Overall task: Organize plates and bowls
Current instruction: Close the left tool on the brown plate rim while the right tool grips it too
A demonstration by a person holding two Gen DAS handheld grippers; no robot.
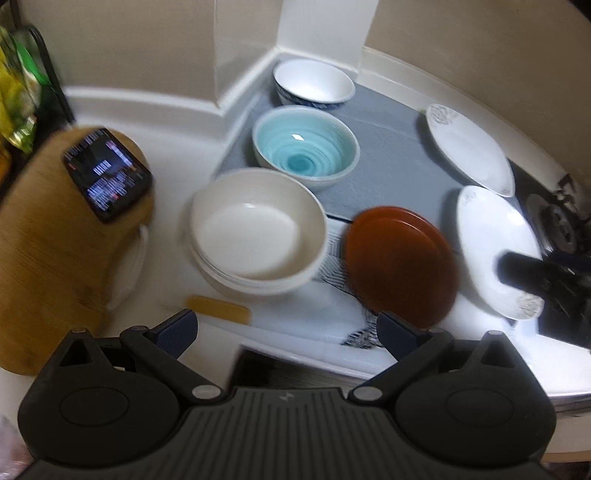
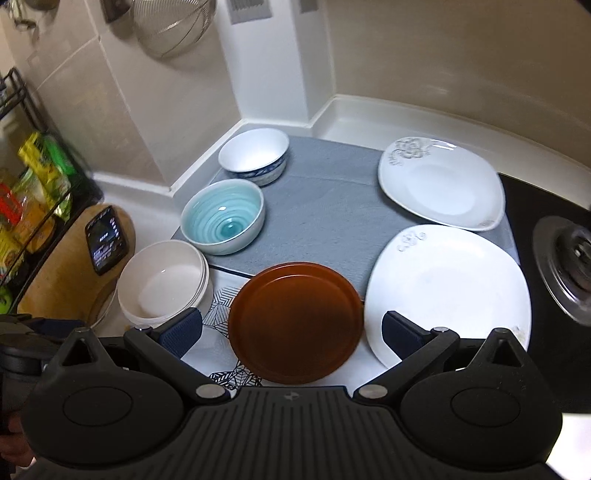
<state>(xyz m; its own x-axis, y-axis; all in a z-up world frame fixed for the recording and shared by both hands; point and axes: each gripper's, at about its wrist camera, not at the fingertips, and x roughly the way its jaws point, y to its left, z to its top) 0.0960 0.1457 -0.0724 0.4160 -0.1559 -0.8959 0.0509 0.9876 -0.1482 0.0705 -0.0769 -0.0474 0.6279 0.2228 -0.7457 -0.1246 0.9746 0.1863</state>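
On the counter stand stacked cream bowls [image 1: 255, 229] [image 2: 166, 284], a turquoise bowl [image 1: 304, 149] [image 2: 223, 218] and a white bowl with blue pattern [image 1: 312, 83] [image 2: 255, 155]. Stacked brown plates [image 1: 400, 266] [image 2: 295, 325] lie near the front. Two white square plates lie to the right, one near [image 1: 495, 251] [image 2: 447, 291] and one far [image 1: 469, 147] [image 2: 441, 184]. My left gripper [image 1: 284, 332] is open and empty, above the counter's front edge before the cream bowls. My right gripper [image 2: 291, 332] is open and empty, its fingers on either side of the brown plates, above them.
A grey mat [image 2: 325, 210] and a patterned cloth [image 2: 221, 302] lie under the dishes. A wooden board [image 1: 44, 258] with a phone [image 1: 107, 173] [image 2: 107, 240] lies at left. A rack with packets [image 2: 33, 199] stands far left. A sink drain [image 2: 569, 269] is at right. A strainer [image 2: 173, 26] hangs on the wall.
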